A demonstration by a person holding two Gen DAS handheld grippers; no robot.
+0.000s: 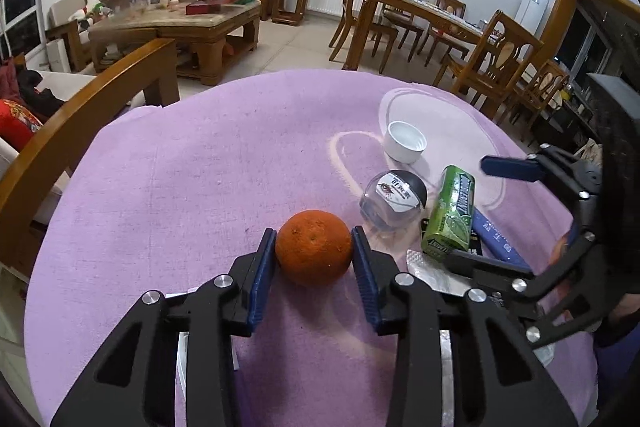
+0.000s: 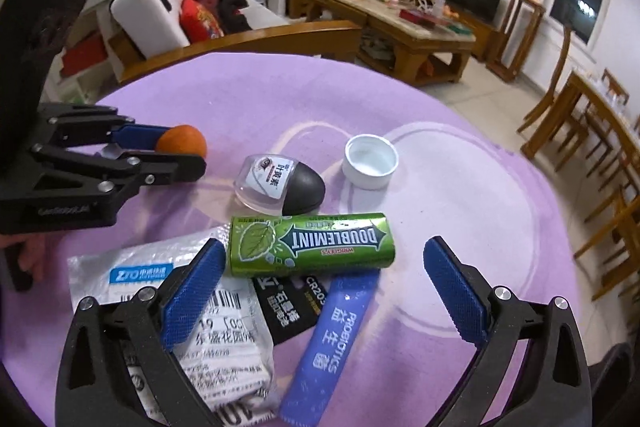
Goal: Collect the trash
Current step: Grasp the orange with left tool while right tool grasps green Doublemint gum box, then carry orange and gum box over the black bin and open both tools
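Centre-low in the left wrist view: left gripper [image 1: 314,259] with fingers [image 1: 262,279] pinching the orange [image 1: 314,253], blue pads against both flanks, fruit resting on the purple bench cloth [image 1: 200,167]. Round, so no long axis to speak of; dimpled end faces up toward the camera.

Lower half of the right wrist view: right gripper [image 2: 320,291] hovering with fingers [image 2: 192,291] spread wide, nothing pinched. Between and just beyond them, green Doublemint tube [image 2: 312,243] lying on its side, long axis running left to right across the frame, printing upside down. Below it, blue probiotics sachet [image 2: 332,343], flat, long axis from lower left to upper right, near end toward the camera. Black battery card [image 2: 288,303] partly under tube and sachet. White courier bag [image 2: 168,307] at lower left, partly under the left finger. Above centre, clear-and-black egg-shaped case [image 2: 280,187] on its side, dark end to the right. White cap [image 2: 371,163] open side up, upper right of centre.

Progress, judged: barely begun. 7 items on the cloth, none collected; no bin visible in either view. Orange gripped but not lifted; remaining 6 untouched.
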